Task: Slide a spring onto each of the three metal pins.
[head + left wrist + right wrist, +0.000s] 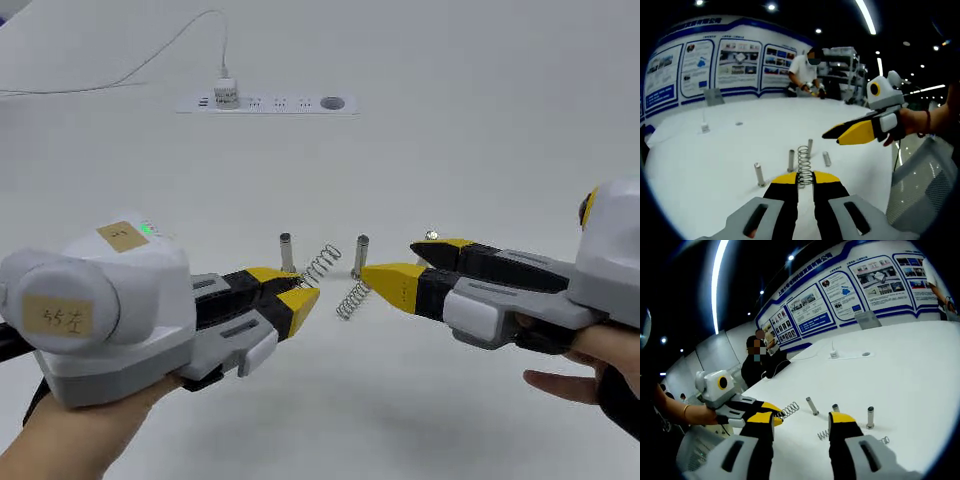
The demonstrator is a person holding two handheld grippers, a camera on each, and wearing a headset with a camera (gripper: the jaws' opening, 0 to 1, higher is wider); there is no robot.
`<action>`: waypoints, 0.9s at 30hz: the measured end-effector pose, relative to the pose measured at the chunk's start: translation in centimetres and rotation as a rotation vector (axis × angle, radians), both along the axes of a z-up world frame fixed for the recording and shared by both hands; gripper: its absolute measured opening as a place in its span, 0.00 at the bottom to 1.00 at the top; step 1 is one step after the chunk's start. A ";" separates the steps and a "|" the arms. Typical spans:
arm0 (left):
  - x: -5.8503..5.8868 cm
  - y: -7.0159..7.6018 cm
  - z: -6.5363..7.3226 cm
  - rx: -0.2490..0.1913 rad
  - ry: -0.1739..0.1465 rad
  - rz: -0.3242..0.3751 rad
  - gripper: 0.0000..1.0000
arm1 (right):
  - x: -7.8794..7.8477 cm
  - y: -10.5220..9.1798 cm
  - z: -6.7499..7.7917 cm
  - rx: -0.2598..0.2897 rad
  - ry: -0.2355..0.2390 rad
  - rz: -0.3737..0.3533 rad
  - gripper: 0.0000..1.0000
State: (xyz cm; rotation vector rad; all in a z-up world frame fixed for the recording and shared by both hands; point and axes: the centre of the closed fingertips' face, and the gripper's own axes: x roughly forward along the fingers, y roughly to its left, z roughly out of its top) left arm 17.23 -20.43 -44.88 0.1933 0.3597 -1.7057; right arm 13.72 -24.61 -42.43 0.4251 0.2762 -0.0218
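Note:
Three metal pins stand in a row on the white table: a left pin, a middle pin and a right pin half hidden behind my right gripper. My left gripper is shut on one end of a spring that sticks out toward the pins. The right gripper hovers open near the middle pin, empty. A loose spring lies on the table under its lower jaw. Another small spring lies beside the right pin.
A white power strip with a plugged charger and cable lies at the far side of the table. People stand beyond the table's far edges, with wall posters behind.

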 end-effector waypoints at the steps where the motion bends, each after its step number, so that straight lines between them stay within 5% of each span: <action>1: -0.2 0.0 0.1 -0.005 0.004 -0.004 0.10 | 0.1 0.1 0.2 0.009 -0.008 0.002 0.44; 10: -2.1 0.2 1.4 -0.071 0.037 -0.064 0.10 | 0.7 1.3 0.7 0.092 -0.036 0.039 0.34; 27: -3.7 0.3 2.7 -0.135 0.051 -0.127 0.10 | 0.5 2.7 0.8 0.284 -0.072 0.064 0.22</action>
